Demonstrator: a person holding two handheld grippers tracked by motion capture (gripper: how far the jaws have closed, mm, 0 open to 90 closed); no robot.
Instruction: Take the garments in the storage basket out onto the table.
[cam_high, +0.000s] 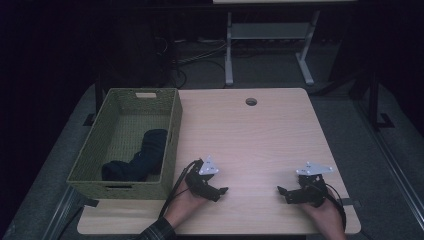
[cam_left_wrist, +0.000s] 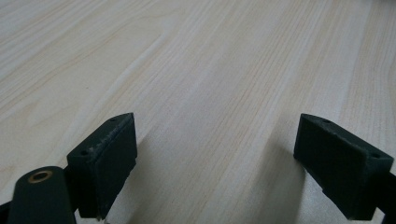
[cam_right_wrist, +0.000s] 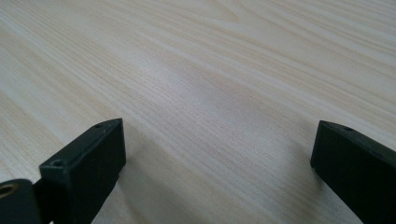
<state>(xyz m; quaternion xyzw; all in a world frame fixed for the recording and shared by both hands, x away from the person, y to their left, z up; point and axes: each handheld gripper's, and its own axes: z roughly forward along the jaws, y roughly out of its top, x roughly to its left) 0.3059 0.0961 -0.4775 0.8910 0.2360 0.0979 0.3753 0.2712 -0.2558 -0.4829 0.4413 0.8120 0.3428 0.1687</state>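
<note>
Table (cam_high: 260, 135) bare; basket (cam_high: 172, 130) at left holds dark cloth (cam_high: 140, 157). Left hand-held gripper (cam_high: 220, 190) and right hand-held gripper (cam_high: 281, 191) rest low near front edge, both open, empty. To grab cloth: lift left one over the basket rim, descend straight.

Your left gripper (cam_high: 220, 190) and right gripper (cam_high: 281, 190) rest low on the pale wooden table (cam_high: 260, 135), at roughly 7 and 5 o'clock of its top, well apart, their tips turned toward each other. At 9 o'clock a green woven basket (cam_high: 172, 131) sits on the table's left edge, a dark bundle of cloth (cam_high: 141, 159) lying inside. A round cable hole (cam_high: 251, 101) marks 12 o'clock.
</note>
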